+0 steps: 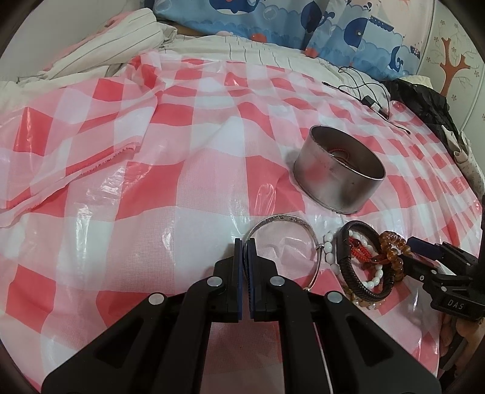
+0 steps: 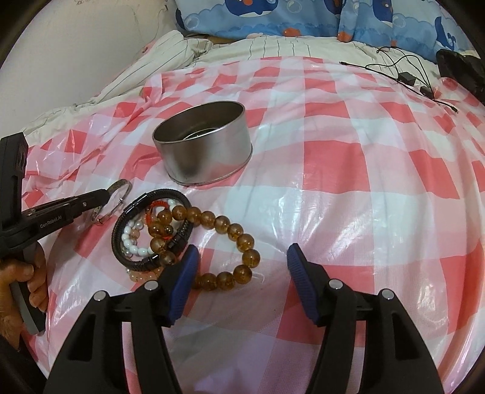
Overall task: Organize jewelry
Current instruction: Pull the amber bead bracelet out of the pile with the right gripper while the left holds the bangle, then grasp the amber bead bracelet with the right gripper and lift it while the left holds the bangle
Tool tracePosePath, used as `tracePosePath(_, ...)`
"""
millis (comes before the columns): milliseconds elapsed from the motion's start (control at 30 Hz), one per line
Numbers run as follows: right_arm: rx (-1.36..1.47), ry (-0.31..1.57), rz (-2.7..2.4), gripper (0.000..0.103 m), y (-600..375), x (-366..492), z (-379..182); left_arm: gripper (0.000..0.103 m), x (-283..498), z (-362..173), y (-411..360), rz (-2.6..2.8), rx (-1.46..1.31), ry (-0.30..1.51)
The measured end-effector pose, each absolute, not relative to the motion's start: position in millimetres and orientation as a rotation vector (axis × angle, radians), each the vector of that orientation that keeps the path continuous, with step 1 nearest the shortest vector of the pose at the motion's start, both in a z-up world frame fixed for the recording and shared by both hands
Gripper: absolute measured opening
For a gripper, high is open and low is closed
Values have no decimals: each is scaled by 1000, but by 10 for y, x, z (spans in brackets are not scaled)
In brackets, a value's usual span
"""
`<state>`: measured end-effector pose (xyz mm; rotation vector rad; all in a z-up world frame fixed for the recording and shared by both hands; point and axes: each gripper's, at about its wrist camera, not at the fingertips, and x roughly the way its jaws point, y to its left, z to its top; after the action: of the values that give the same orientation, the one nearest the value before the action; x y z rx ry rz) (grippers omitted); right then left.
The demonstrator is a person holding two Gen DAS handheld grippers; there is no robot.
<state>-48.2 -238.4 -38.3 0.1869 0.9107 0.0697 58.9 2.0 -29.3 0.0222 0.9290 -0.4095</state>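
Left wrist view: we see the left claw [image 1: 245,242] with its blue pads drawn nearly together on the near-left rim of the silver bangle [image 1: 283,218], which lies on the pink-and-white checked plastic sheet [image 1: 182,181] spread over the bed. Just right of the bangle sits a heap of jewelry: a black braided leather bracelet [image 1: 345,266], a white bead bracelet [image 1: 328,247], a red cord bracelet [image 1: 360,251] and an amber bead bracelet [image 1: 394,251], overlapping one another. Beyond them, farther off, stands a round metal tin [image 1: 338,169], open at the top, with something round inside that we cannot identify. From the right wrist view, the right claw [image 2: 242,260] is spread wide and holds nothing; its left finger rests at the amber bead strand, whose loop extends right of the heap. At the far right, black cables [image 1: 363,91] lie near whale-print bedding [image 1: 272,18].
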Motion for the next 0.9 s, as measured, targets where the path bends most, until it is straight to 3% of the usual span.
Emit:
tracePosePath(500, 164, 904, 69, 60, -2347, -489, -372, 5, 589, -310, -20, -402, 52, 934)
tracePosePath(533, 157, 901, 73, 58, -2334, -493, -367, 6, 586, -314, -30, -403, 55, 935)
tracePosePath(667, 115, 896, 111, 17, -2241, -499, -353, 10, 577, -321, -63, -406, 74, 935)
tracePosePath(700, 112, 897, 116, 12, -2233, -501, -350, 10, 575, -324, -67, -406, 77, 936)
tracePosePath(900, 226, 872, 126, 12, -2372, -534, -318, 10, 567, -315, -66, -411, 77, 929)
